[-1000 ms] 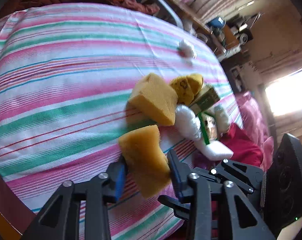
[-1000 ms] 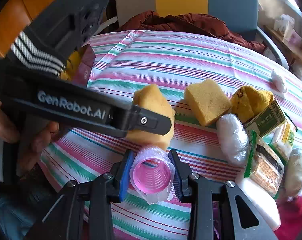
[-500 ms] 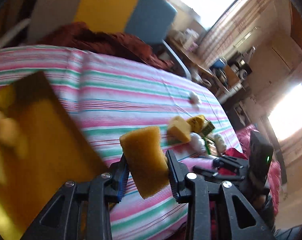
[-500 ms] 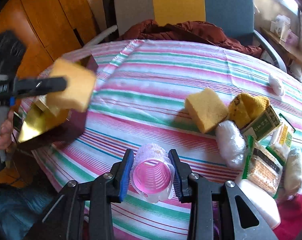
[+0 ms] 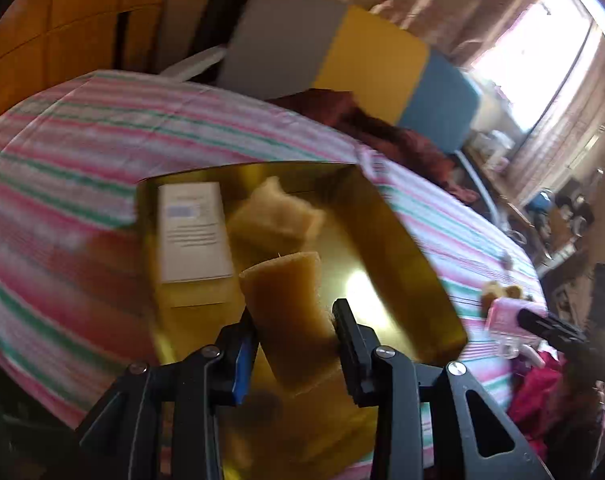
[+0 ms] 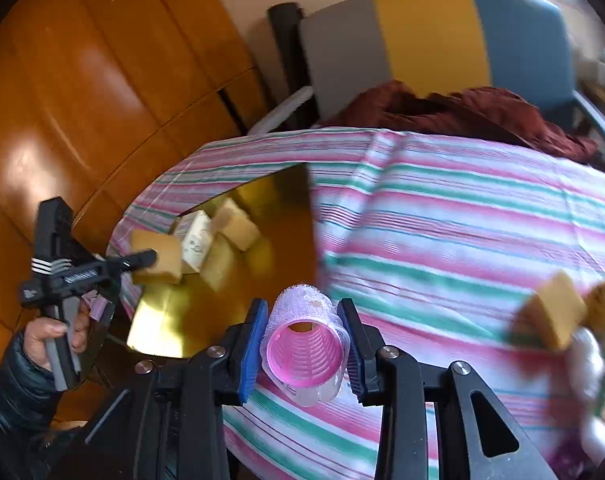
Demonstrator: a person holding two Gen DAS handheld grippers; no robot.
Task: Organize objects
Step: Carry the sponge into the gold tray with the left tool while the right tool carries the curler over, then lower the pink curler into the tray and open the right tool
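I have swung my left gripper (image 5: 294,334) away from the pile, and it now hangs over the gold box (image 5: 406,264) at the tabletop's (image 5: 62,184) left edge, clamped on a yellow sponge (image 5: 290,320). A sponge and a white carton already lie inside, so dropping comes next, I judge. My right gripper (image 6: 304,340), following, grips the pink hair roller (image 6: 304,344) above the striped cloth.

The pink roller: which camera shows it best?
The right wrist view. The roller sits centre frame, clamped in the right gripper, its hollow pink end facing the camera. In the left wrist view it is only a small, blurred pink shape far off at the right edge, partly behind that gripper's fingers.
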